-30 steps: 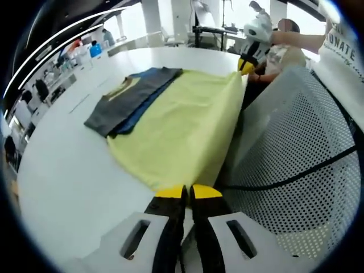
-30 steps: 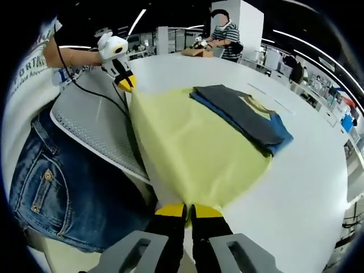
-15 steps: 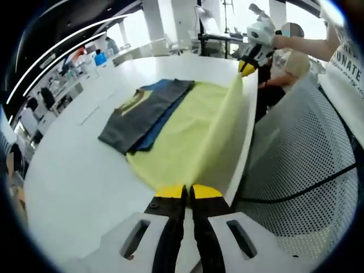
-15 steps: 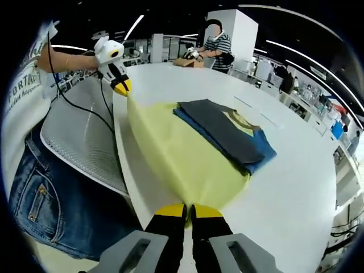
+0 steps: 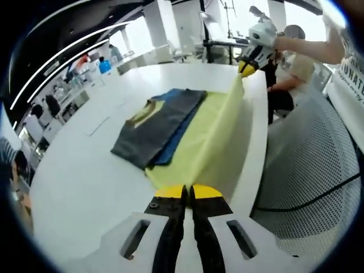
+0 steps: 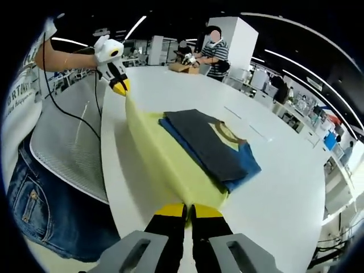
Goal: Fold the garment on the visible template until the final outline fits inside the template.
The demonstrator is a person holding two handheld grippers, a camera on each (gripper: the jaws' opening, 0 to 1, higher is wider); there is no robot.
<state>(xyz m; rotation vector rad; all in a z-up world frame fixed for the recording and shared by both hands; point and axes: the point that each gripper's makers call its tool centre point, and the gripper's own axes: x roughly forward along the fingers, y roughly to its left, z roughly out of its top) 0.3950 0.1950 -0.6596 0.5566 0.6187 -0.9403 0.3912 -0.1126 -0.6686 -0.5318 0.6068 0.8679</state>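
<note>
Jaws pressed together, the left hand-held gripper [image 5: 185,192] pinches one near corner of the yellow sheet [image 5: 213,133], and the right hand-held gripper [image 6: 183,210] is clamped the same way on the other end of that edge. In the left gripper view the right one [image 5: 247,66] shows far ahead with the cloth strung taut to it; in the right gripper view the left one [image 6: 119,86] sits likewise at the far end.

A second ago that yellow edge drooped off the side of the worktop [image 5: 85,170]. Now it is raised into a standing wall of cloth and carried inward, away from the perforated chair [image 5: 307,165] beside the person's jeans [image 6: 34,193]. The flat part of the sheet ahead of the jaws looks narrower for it.

Just beyond that raised edge lies the dark grey and blue garment [image 6: 213,145], already folded into a neat rectangle, resting on the yellow sheet and untouched by either tool. It seems the sheet is being drawn further onto the worktop or folded over, not the garment itself reshaped; whether the outline already fits, I cannot judge.
</note>
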